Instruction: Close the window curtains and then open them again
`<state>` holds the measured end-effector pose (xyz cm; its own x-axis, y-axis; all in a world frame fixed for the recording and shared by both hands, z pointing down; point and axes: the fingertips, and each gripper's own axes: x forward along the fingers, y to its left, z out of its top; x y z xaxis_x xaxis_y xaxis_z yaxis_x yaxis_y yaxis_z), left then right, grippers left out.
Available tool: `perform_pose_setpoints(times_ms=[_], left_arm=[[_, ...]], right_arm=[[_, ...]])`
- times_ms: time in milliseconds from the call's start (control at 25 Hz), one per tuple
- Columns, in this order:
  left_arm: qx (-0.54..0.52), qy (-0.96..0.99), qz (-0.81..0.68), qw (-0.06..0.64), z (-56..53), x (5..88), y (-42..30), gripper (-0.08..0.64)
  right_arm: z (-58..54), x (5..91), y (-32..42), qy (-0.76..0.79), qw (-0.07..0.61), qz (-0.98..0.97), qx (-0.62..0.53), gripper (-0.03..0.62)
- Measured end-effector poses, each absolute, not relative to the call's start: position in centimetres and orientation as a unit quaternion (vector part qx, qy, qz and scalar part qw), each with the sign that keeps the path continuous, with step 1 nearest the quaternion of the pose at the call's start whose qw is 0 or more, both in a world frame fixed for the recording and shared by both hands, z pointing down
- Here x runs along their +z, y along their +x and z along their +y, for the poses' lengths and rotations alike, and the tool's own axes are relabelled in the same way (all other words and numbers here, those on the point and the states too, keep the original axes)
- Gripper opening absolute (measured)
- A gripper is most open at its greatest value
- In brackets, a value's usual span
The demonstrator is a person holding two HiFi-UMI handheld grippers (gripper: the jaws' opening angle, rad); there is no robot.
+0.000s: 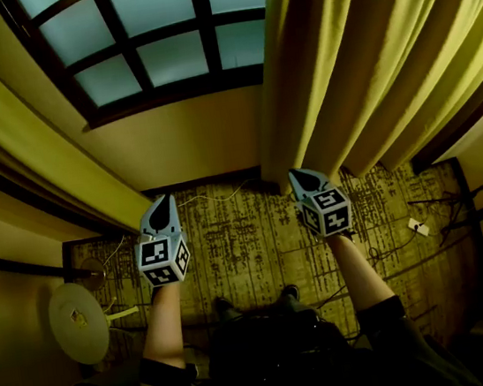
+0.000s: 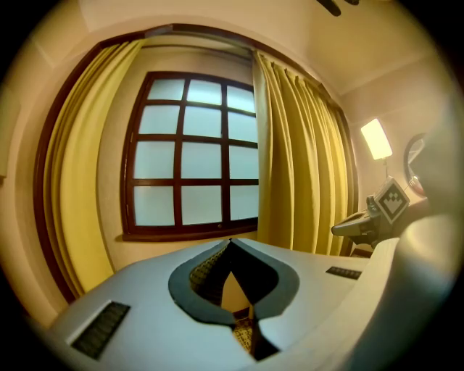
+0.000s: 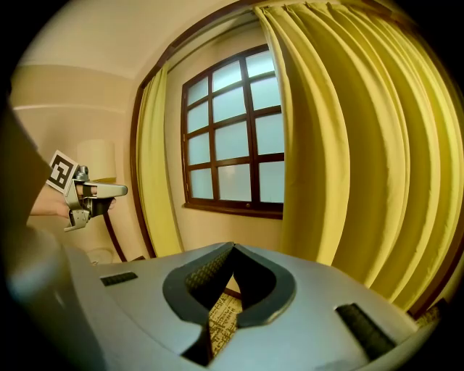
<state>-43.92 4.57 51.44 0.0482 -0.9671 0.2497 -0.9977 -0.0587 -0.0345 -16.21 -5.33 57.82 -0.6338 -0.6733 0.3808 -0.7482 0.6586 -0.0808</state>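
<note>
While both curtains hang parted in the head view, left curtain [image 1: 30, 146] at upper left and right curtain [image 1: 356, 55] at upper right, left tool [image 1: 163, 203] and right tool [image 1: 303, 174] sit below them. Left gripper view: jaws together, empty. Right gripper view: likewise; unopened, they would probably shove folds rather than catch them.

Right gripper [image 3: 232, 246] jaws together, empty. Window [image 3: 235, 138] dead ahead of claw; right curtain [image 3: 348, 159] close on its right; left curtain [image 3: 154, 181] and left gripper [image 3: 122, 190] further left.
</note>
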Motion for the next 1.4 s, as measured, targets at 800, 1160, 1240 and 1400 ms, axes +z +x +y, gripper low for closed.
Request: perform_pose_setpoints(times_ms=[800, 1160, 1240, 1400], left_arm=[[0.09, 0.742, -0.663, 0.044, -0.2, 48.8, -33.6, 0.032], [0.075, 0.787, -0.612, 0.016, -6.7, 43.9, -25.4, 0.18], [0.072, 0.799, -0.597, 0.007, -8.7, 42.2, -23.7, 0.201], [0.06, 0.823, -0.564, -0.031, -13.9, 37.9, -20.4, 0.276]], right_arm=[[-6.6, 57.5, -10.2, 0.38, 0.155, -0.906, 0.101, 0.003], [-8.8, 54.6, -9.1, 0.378, 0.146, -0.911, 0.079, 0.005], [-10.1, 53.7, -9.2, 0.387, 0.141, -0.909, 0.066, 0.014], [-13.2, 50.4, -9.5, 0.411, 0.135, -0.901, 0.038, 0.032]])
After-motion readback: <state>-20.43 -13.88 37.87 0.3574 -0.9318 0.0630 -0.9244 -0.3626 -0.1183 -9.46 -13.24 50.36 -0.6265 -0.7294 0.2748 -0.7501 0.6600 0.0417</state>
